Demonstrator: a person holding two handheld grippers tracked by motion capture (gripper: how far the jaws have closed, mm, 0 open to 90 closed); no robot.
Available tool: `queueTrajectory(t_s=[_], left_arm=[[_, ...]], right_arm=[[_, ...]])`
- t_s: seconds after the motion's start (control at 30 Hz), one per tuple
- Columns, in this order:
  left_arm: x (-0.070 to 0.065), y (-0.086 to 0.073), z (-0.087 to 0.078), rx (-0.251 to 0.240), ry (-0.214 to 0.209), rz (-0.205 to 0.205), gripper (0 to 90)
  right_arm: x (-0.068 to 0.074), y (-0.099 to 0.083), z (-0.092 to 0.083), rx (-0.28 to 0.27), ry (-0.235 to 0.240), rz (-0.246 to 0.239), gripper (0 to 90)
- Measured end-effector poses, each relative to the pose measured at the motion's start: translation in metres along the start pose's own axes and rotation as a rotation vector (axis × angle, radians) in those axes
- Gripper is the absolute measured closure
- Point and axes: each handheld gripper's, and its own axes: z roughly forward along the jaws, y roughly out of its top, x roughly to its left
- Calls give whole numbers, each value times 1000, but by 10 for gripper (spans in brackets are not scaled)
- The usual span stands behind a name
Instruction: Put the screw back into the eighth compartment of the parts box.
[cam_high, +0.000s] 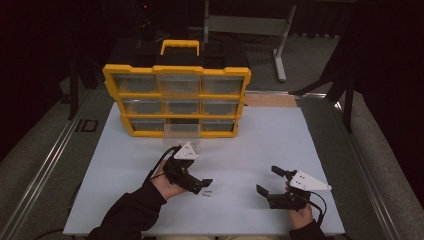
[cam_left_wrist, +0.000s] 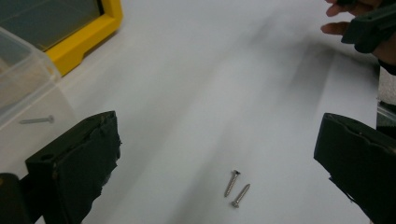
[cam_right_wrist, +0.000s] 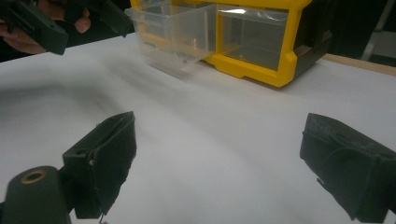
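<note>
White worktop (cam_high: 250, 135): yellow organizer (cam_high: 177, 97) at far edge, middle broadly bare. Two screws (cam_left_wrist: 236, 188) lie near the front edge, ahead of left gripper (cam_high: 202, 184), jaws spread. Right gripper (cam_high: 267, 182), jaws spread, hovers well apart.

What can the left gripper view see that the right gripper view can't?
The left gripper view has two loose screws lying side by side on the white table between its open jaws, plus one more screw inside the clear drawer. The right gripper view has the drawer's whole front, pulled out of the yellow organizer, and neighbouring drawers. Both share the table, organizer, drawer and the other hand's gripper.
</note>
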Motion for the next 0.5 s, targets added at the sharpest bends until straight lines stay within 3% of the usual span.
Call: queueTrajectory(t_s=[0.17,0.5], left_arm=[[-4,-3,7,27,-37,37,54],[-4,-13,23,115,-70,86,335]], right_arm=[[0,0,0,1,-1,-2,107],[0,0,0,1,1,1,108]])
